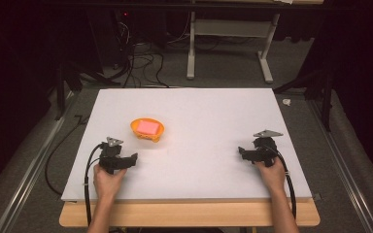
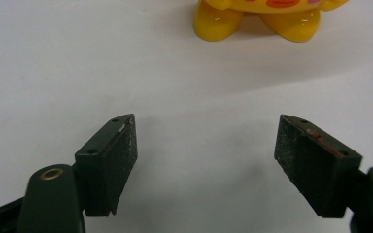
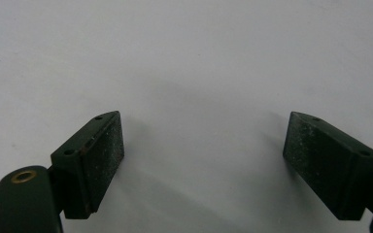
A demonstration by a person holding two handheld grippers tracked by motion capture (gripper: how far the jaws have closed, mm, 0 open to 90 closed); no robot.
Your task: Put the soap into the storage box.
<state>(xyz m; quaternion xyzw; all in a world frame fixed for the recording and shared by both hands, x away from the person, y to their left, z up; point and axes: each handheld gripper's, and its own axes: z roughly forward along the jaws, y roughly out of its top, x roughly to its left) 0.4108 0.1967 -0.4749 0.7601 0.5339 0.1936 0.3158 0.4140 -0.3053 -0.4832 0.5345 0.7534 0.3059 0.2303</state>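
Observation:
An orange-yellow bowl with small feet stands on the white board, left of centre, and holds a pink block. My left gripper rests on the board just below and left of the bowl, jaws wide open and empty. In the left gripper view the bowl's yellow feet show at the top, beyond the open left gripper. My right gripper lies at the right side of the board, far from the bowl. The right gripper is open over bare white board.
The white board lies on a wooden table whose front edge shows below it. Metal rails run along both sides. A table frame and cables sit on the floor behind.

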